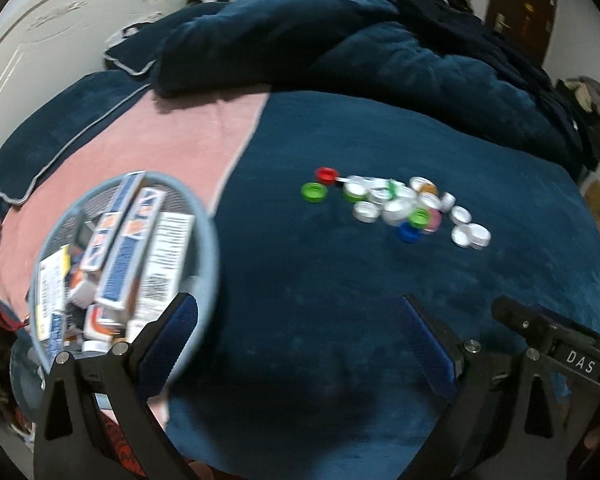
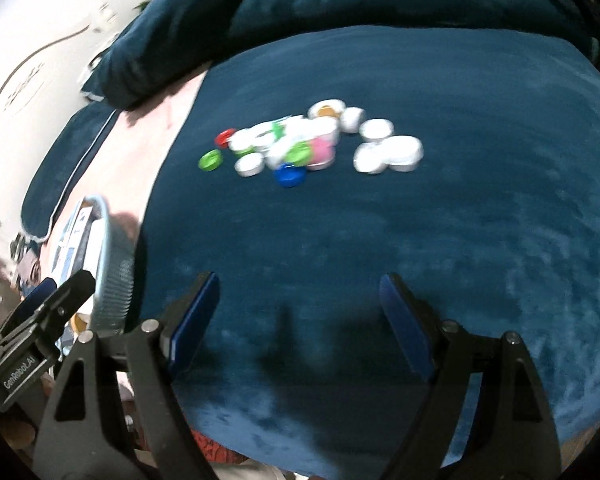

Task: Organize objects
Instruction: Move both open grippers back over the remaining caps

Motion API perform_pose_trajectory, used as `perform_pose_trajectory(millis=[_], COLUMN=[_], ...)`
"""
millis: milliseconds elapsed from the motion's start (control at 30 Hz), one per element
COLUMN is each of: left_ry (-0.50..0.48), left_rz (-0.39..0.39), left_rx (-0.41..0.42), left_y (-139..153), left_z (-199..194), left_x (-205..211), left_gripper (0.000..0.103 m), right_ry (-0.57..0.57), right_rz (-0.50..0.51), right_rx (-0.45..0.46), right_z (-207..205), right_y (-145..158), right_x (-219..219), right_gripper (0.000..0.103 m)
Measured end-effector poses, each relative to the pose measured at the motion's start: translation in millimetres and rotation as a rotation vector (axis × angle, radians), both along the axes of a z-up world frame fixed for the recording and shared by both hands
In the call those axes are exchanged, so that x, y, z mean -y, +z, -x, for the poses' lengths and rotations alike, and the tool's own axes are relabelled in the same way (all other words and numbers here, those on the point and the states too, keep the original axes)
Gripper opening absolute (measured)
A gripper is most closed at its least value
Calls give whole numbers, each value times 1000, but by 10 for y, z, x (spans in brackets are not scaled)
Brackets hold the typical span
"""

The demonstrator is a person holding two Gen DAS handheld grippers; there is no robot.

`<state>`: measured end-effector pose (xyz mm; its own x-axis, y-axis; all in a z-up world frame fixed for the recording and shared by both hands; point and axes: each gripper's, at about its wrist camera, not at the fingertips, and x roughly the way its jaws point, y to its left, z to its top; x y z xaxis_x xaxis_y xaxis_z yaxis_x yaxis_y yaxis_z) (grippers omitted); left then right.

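left gripper (image 1: 298, 336) and right gripper (image 2: 300, 312) both spread, empty, over blue blanket (image 1: 340, 280); bottle caps (image 1: 396, 206) at 12 o'clock, basket of boxes (image 1: 124, 256) at 9.

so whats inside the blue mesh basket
The basket holds upright cardboard boxes, blue-and-orange ones and white ones with barcodes. Whatever lies beneath them at the bottom is hidden.

A loose cluster of bottle caps (image 1: 396, 206), mostly white with a red one (image 1: 326, 175) and a green one (image 1: 313, 192) at its left edge and a blue one (image 1: 409, 233) at its near side, lies on the dark blue blanket (image 1: 340, 280), well right of the round basket (image 1: 210, 240) crammed with upright cartons (image 1: 132, 252).
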<state>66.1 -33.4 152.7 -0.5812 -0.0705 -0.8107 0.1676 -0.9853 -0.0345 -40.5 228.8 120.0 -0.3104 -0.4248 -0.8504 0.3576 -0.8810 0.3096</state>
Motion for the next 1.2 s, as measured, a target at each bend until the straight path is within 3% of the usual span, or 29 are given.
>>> perform_pose_trajectory(millis=[400, 600, 767, 967, 1200], left_ry=[-81, -117, -136, -142, -100], left_rz=[-111, -147, -154, -88, -161], left_rx=[50, 54, 76, 107, 114], left_y=[-89, -127, -245, -453, -581], left_z=[70, 98, 178, 369, 684], left_x=[-459, -610, -625, -545, -459], left_gripper=[100, 100, 100, 100, 100], right_ry=[-158, -239, -227, -168, -110], right_rz=[-91, -106, -127, -154, -152], right_rx=[-14, 27, 19, 16, -38], right_z=[-101, -153, -133, 197, 836], right_y=[-11, -100, -161, -354, -368], right_x=[-775, -1115, -1084, -794, -470], right_gripper=[83, 83, 83, 83, 83])
